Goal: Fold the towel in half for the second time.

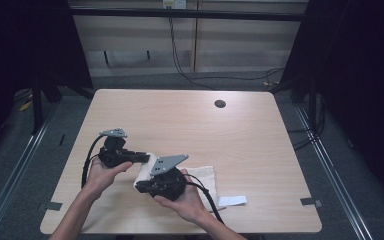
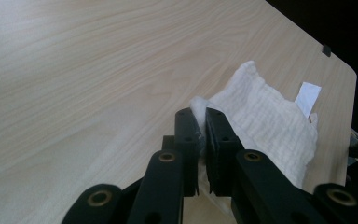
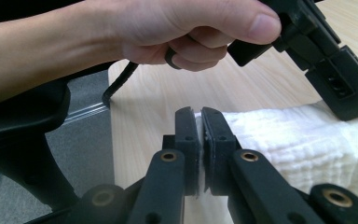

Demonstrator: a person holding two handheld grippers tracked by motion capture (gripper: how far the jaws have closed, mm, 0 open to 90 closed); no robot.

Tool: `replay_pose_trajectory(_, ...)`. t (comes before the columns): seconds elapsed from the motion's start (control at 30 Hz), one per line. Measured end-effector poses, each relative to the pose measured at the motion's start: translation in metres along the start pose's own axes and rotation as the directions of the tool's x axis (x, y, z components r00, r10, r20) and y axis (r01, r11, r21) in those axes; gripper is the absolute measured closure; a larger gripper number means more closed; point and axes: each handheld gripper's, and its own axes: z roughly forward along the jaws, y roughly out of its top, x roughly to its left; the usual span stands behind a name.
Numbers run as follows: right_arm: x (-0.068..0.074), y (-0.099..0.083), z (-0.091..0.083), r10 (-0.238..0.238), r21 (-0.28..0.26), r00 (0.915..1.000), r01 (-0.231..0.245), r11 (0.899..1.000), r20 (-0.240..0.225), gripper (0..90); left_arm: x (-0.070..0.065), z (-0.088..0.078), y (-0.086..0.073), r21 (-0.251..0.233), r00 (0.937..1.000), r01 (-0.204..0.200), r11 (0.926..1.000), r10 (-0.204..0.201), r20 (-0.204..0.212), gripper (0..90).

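Observation:
A white cloth point(image 1: 207, 176) lies near the table's front edge, partly folded, with a small label at its right end. My left gripper point(image 1: 146, 158) is shut on a corner of the cloth point(image 2: 261, 116), whose white edge pokes out between the closed jaws. My right gripper point(image 1: 139, 187) is shut on another edge of the cloth point(image 3: 298, 140), its jaws pressed together over a thin white fold. The two grippers sit close together at the cloth's left end. In the right gripper view the person's left hand point(image 3: 168, 28) and the left gripper's body are just beyond my jaws.
The light wooden table point(image 1: 190, 120) has a round cable hole point(image 1: 220, 104) at the back right. Black cables trail from both grippers toward the person. Grey floor and dark curtains surround the table.

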Motion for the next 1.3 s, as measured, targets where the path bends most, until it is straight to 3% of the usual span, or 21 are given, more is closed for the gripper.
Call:
replay_pose_trajectory(0.13,-0.004,-0.007,-0.008,0.012,0.002,0.9998,-0.012,1.000,0.014,86.0,-0.005,0.007,0.004,0.015,0.9997,-0.022,0.9996,0.022,-0.002,84.8)
replay_pose_trajectory(0.53,-0.010,-0.017,-0.026,0.019,0.005,0.9993,-0.019,1.000,0.033,86.0,-0.012,0.020,0.012,0.031,0.9992,-0.039,0.9987,0.039,0.012,84.8)
replay_pose_trajectory(0.83,-0.020,-0.033,-0.039,0.058,0.014,0.9965,-0.059,0.998,0.060,86.0,-0.013,0.034,0.013,0.052,0.9991,-0.042,0.9978,0.041,0.013,85.0)
replay_pose_trajectory(1.13,-0.020,-0.043,-0.046,0.074,0.004,0.9949,-0.074,0.997,0.069,85.9,-0.019,0.045,0.017,0.065,0.9982,-0.053,0.9965,0.051,0.031,84.9)
replay_pose_trajectory(1.3,-0.023,-0.045,-0.050,0.066,0.033,0.9939,-0.069,0.997,0.088,85.9,-0.021,0.054,0.019,0.080,0.9982,-0.052,0.9954,0.049,0.036,84.9)
